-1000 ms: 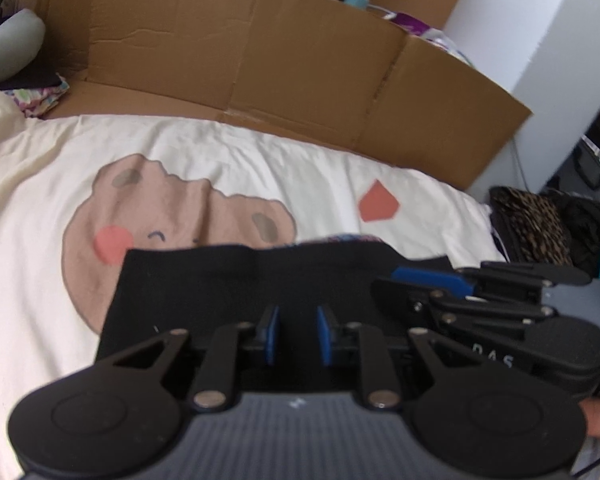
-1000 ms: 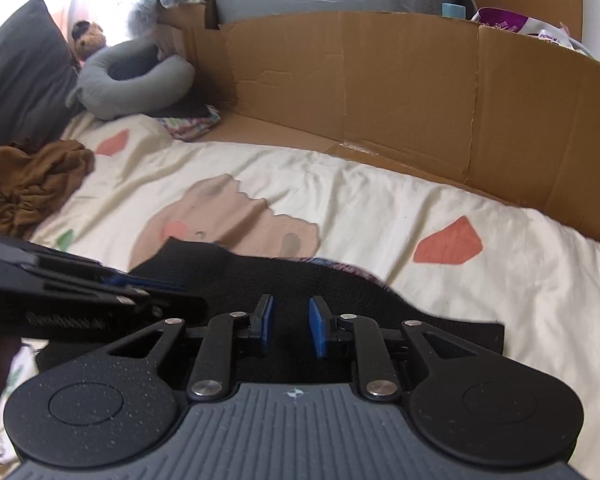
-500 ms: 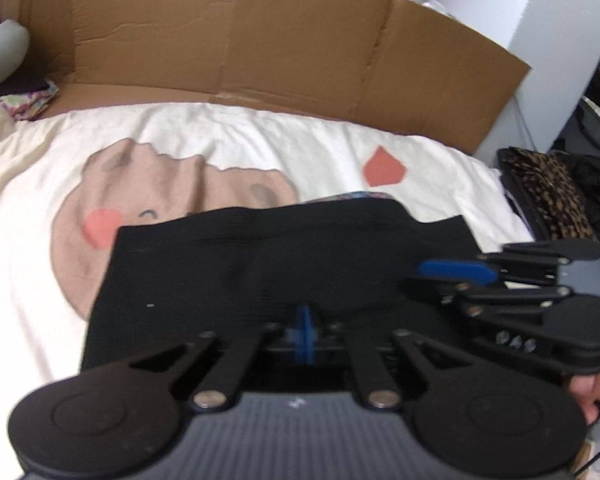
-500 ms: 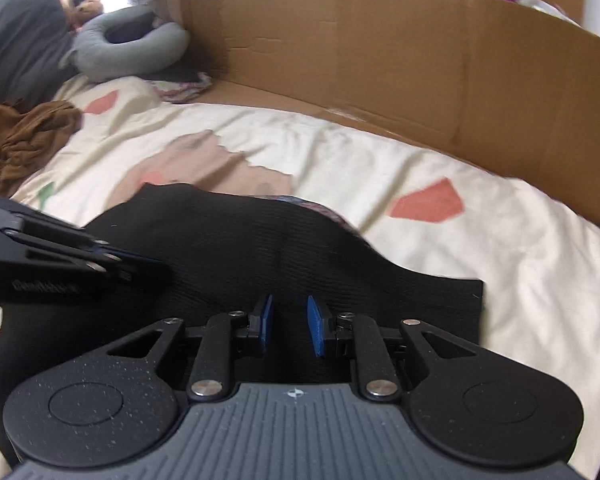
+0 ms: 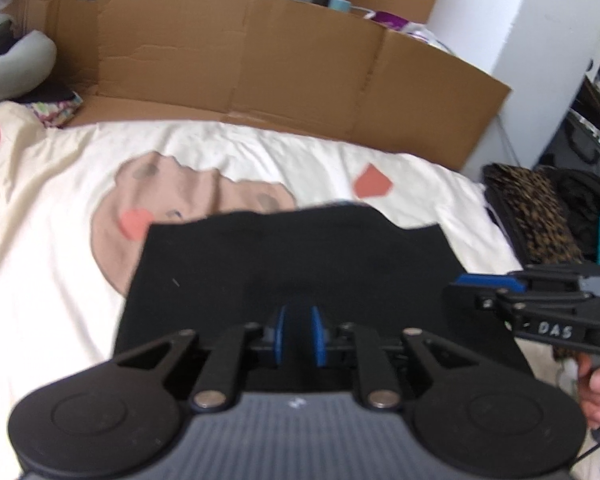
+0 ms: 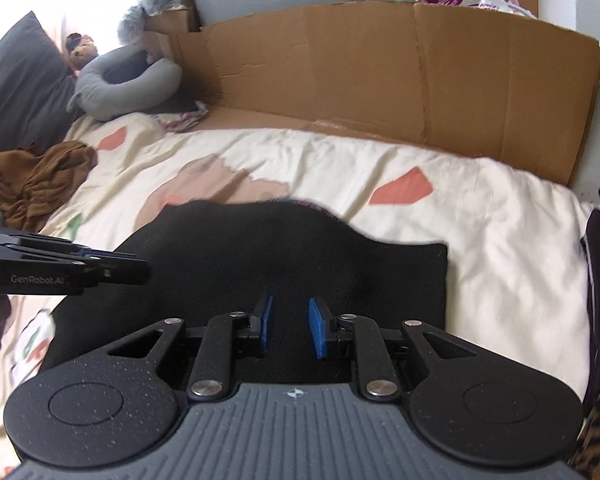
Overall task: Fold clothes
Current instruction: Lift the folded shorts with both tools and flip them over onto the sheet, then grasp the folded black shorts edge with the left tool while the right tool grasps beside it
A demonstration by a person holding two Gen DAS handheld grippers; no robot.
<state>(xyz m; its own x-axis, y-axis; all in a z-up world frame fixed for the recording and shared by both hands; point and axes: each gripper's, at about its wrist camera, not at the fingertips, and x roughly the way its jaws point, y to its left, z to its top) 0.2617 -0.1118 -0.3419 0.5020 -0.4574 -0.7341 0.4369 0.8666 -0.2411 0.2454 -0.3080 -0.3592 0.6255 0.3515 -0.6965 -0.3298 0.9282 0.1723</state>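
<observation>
A black garment (image 5: 300,264) lay flat on the bed's cream cover (image 5: 52,240), cardboard (image 5: 260,68) at twelve o'clock. The left gripper (image 5: 298,336) was opening over the garment's near edge, its fingers (image 5: 279,336) pinching nothing. The right gripper (image 6: 288,326), at three o'clock, stood released above it.

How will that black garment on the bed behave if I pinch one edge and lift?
The black garment lies flat and follows the bedspread, so it is probably floppy and will drape from the pinch. It looks thin and knitted, likely light. Its far edge bulges over something underneath, so layers may slide apart.
</observation>
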